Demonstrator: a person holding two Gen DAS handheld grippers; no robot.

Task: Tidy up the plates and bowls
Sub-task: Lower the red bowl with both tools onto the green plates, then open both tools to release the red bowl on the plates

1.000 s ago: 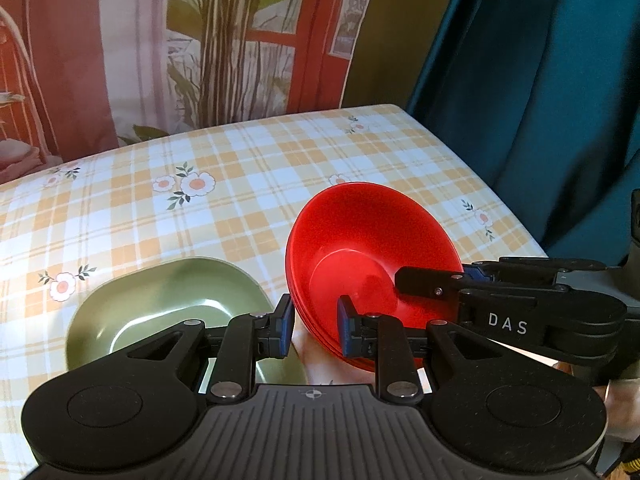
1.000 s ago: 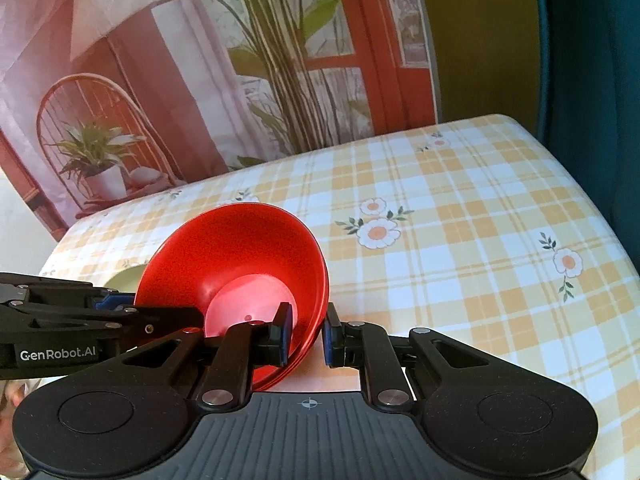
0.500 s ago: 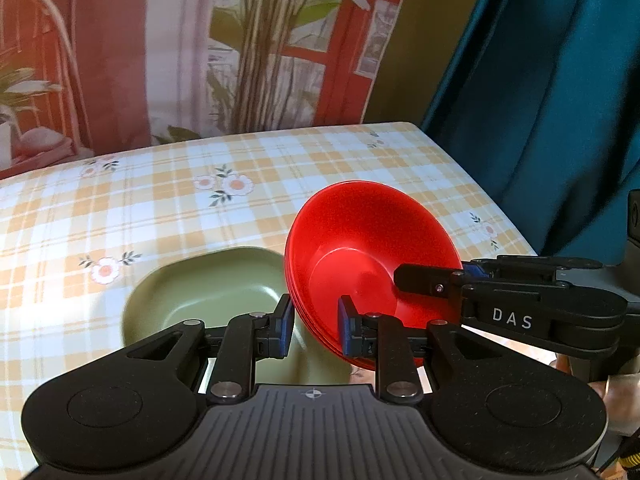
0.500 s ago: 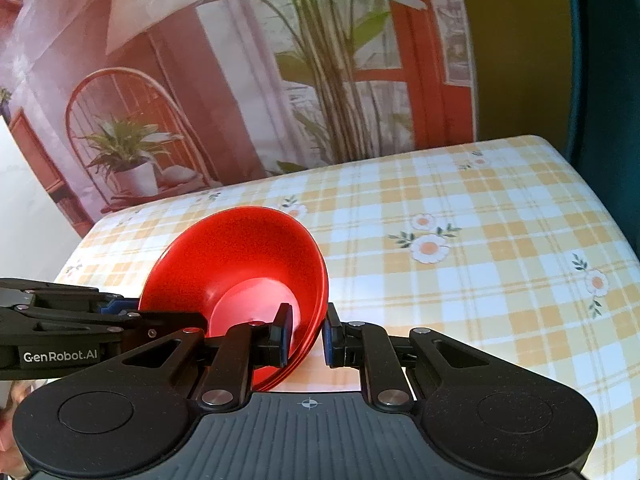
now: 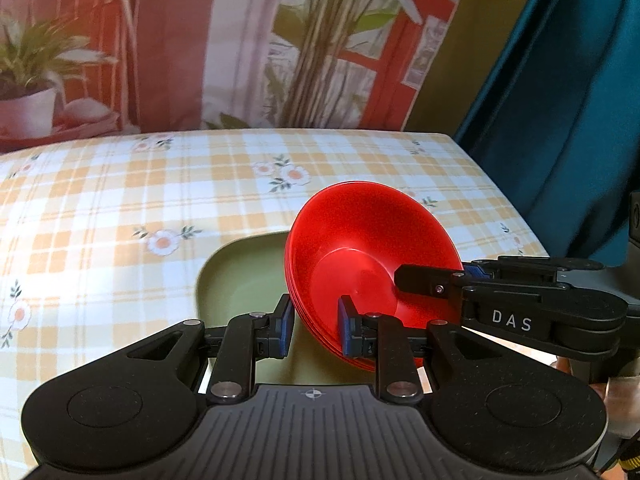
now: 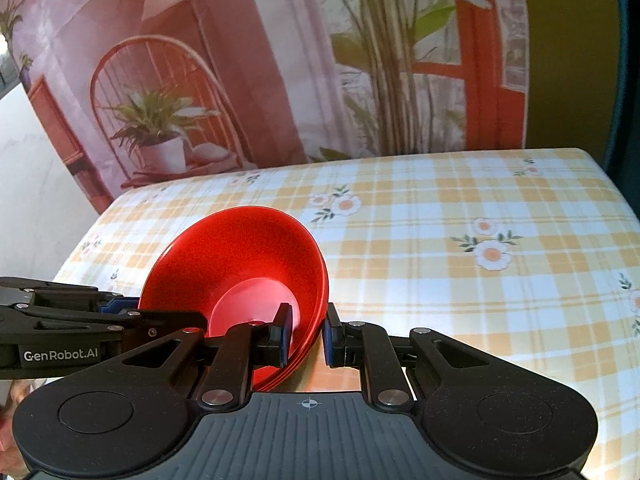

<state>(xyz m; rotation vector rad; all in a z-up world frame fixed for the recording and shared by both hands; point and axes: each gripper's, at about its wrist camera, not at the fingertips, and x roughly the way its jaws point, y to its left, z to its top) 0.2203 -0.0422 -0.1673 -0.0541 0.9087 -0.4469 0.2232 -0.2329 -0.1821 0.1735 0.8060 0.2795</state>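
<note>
**Red bowls held by both grippers above a green plate**

A nested stack of red bowls (image 5: 372, 256) is held tilted above the table (image 5: 120, 200), at the centre of both wrist views. Several rims are seen layered at the stack's lower edge; about four can be made out, but the exact count cannot be told. One green plate (image 5: 240, 276) lies on the table under the stack, at about 9 o'clock from it in the left wrist view, and is partly covered by the bowls and by the gripper.

The left gripper (image 5: 314, 326) is clamped on the stack's near rim, one pad outside the wall and one pad inside. The right gripper (image 6: 306, 334) is clamped on the opposite rim in the same way, its inner finger lying over the bowl's floor. In the left wrist view the right gripper enters from 3 o'clock; in the right wrist view the left gripper enters from 9 o'clock. Both grippers are pointed downward at a slant.

The table is covered by a yellow checked cloth with flowers. A printed backdrop (image 6: 280, 80) showing plants and a chair hangs at 12 o'clock, and a teal curtain (image 5: 560, 100) is seen at 2 o'clock in the left wrist view.
</note>
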